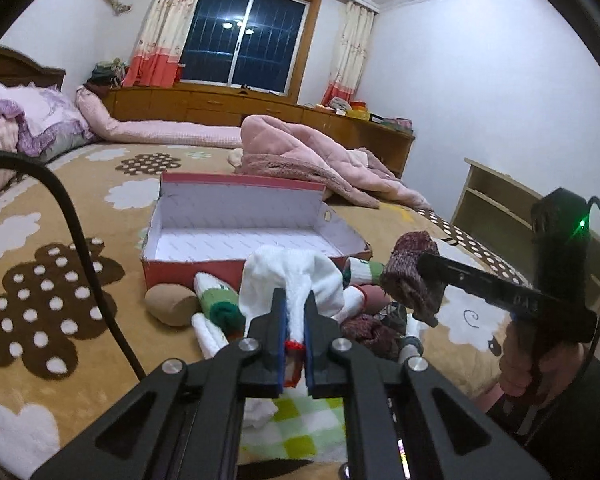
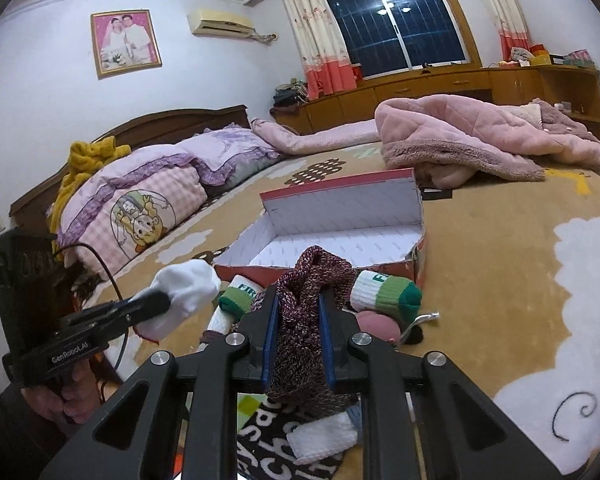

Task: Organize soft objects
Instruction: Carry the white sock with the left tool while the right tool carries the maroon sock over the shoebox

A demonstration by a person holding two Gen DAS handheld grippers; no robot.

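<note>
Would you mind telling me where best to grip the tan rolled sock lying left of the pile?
I'd take the tan sock across its narrow middle, coming from above. It lies on its side as a plump oval on the bedspread, beside the red box, with open room over it.

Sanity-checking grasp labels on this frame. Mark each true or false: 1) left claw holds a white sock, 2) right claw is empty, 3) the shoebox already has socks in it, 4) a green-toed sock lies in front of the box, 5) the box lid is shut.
1) True. The left claw is shut on the white sock.
2) False. The right claw is shut on a maroon knit sock.
3) False. The shoebox shows only its bare white lining.
4) True. The green-toed sock lies on the bedspread by the box's near wall.
5) False. The lid stands open behind the box.
</note>
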